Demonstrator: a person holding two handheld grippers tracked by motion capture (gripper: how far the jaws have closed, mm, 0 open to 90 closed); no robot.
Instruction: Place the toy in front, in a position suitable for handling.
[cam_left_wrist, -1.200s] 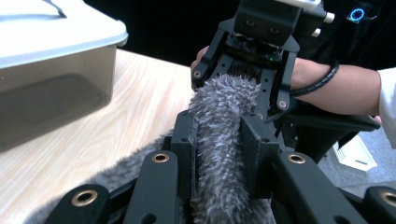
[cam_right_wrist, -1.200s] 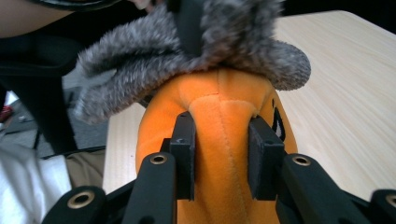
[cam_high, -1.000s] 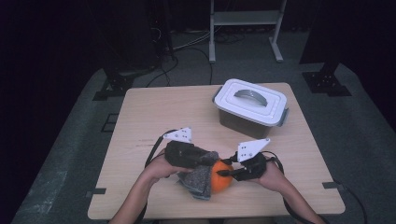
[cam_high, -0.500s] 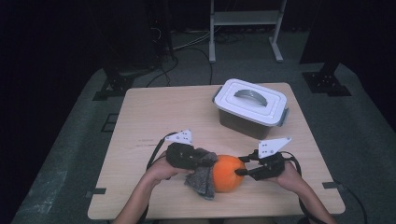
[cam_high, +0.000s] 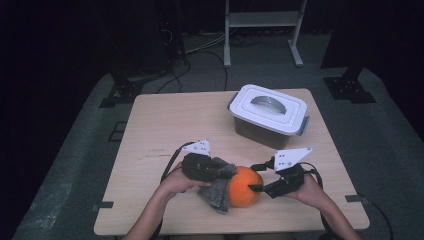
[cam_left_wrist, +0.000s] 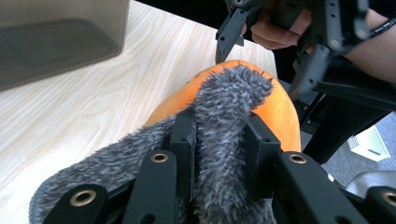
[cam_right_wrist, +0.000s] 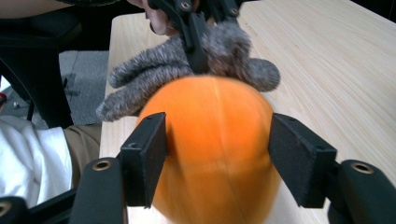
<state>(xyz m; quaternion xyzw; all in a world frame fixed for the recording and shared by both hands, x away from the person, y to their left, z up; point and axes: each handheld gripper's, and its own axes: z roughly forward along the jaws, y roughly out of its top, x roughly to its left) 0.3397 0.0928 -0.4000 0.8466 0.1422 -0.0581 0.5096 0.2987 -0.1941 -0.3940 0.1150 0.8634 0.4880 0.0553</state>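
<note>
A: Entry on the orange ball (cam_high: 245, 186). Appearance?

B: Round, smooth, plain bright orange, with one faint paler seam running top to bottom in the right gripper view (cam_right_wrist: 212, 154). No markings that I could make out. It was blurred at the edges in that view.

A: Location?

B: On the wooden surface (cam_high: 165, 125), near the person's edge, between the two claws. A grey fluffy cloth (cam_high: 217, 187) lay against its left side and partly over it; in the left gripper view the cloth (cam_left_wrist: 224, 107) draped over the top of the ball (cam_left_wrist: 280, 116).

A: Left claw (cam_high: 220, 172)?

B: Closed tight on a fold of the cloth. In its own view both black jaws pinched the pile between them, the cloth pressed against the ball.

A: Right claw (cam_high: 256, 176)?

B: Its jaws had just been opening. In its own view (cam_right_wrist: 217, 158) they stood to either side of the ball; whether the left pad still met the orange skin I could not tell, and the right pad stood clear. So the ball sat between the jaws, not gripped.

A: Anything else on the surface?

B: A lidded box (cam_high: 268, 116), white lid with a grey handle, toward the far right, well apart from the ball.
</note>
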